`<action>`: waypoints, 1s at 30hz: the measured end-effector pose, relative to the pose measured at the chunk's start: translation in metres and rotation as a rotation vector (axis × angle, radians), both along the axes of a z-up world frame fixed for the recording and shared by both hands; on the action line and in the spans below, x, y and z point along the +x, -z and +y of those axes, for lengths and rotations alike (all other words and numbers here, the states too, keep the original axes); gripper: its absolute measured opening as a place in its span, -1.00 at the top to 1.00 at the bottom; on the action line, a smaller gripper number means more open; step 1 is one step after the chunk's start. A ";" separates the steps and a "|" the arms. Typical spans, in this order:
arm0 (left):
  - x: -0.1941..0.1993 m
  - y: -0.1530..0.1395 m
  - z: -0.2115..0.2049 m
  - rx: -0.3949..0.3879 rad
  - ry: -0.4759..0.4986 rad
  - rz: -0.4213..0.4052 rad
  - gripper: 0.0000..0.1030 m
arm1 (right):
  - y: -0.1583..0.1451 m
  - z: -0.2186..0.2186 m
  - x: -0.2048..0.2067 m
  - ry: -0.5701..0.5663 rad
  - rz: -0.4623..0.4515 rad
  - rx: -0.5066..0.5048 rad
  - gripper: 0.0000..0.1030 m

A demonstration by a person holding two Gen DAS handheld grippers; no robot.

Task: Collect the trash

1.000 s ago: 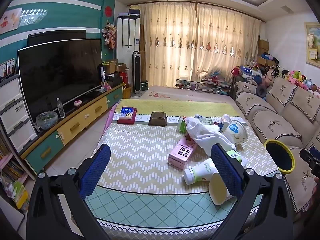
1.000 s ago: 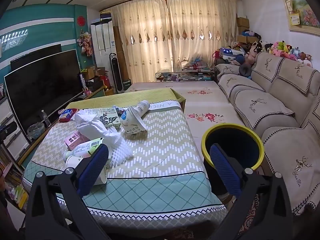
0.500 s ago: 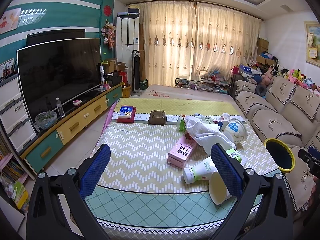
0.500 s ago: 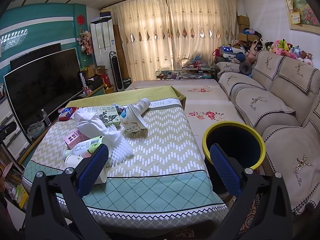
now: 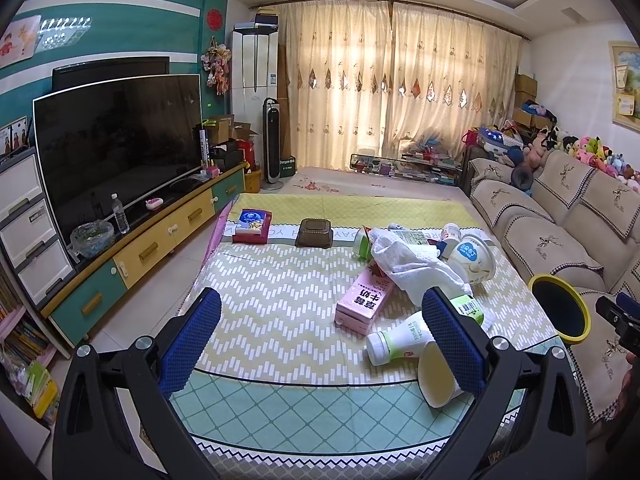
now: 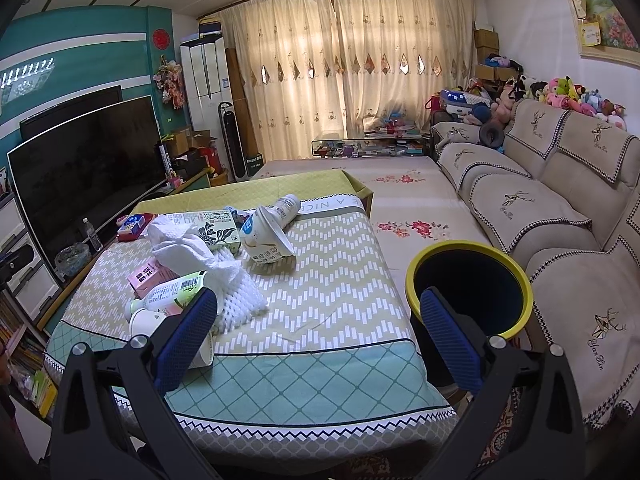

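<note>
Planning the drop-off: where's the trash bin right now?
Both views show the yellow-rimmed bin on the floor, off the table's right edge, beside the sofa.

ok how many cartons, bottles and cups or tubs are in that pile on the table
cartons: 2 (pink milk carton, green carton)
bottles: 2 (near bottle, far bottle)
cups or tubs: 2 (paper cup, yogurt tub)
total: 6; a green-and-white item behind the white towel is too hidden to class

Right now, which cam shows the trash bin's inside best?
Right wrist: the yellow-rimmed trash bin sits close, with its whole opening and dark interior facing the camera. Left wrist catches the bin only at the frame edge, foreshortened.
</note>
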State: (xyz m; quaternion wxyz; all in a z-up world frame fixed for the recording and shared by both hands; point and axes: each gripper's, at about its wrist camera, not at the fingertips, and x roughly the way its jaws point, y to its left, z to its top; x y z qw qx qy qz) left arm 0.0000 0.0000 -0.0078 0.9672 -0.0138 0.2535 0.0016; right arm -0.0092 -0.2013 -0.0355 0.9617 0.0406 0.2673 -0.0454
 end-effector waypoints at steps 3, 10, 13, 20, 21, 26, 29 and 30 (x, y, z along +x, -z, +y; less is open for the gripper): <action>0.000 0.000 0.000 0.000 0.000 0.000 -0.93 | 0.000 0.000 0.000 0.000 0.001 0.000 -0.88; 0.001 0.002 -0.001 -0.001 0.001 0.003 -0.93 | 0.001 0.000 0.000 0.000 0.001 0.000 -0.88; 0.001 0.004 -0.001 -0.002 0.001 0.006 -0.93 | 0.001 0.000 0.000 0.000 0.001 0.000 -0.88; 0.001 0.003 -0.001 -0.002 0.002 0.006 -0.93 | 0.001 0.000 0.000 0.000 0.003 0.000 -0.88; 0.002 0.004 -0.001 -0.001 0.002 0.007 -0.93 | 0.001 0.000 0.000 0.000 0.003 0.000 -0.88; 0.002 0.005 -0.001 -0.001 0.002 0.008 -0.93 | 0.001 0.000 0.000 0.001 0.003 0.000 -0.88; 0.002 0.005 -0.001 -0.002 0.002 0.009 -0.93 | 0.001 0.000 0.000 0.001 0.004 0.000 -0.88; 0.002 0.005 -0.001 -0.001 0.002 0.009 -0.93 | 0.001 0.000 0.001 0.000 0.004 0.000 -0.88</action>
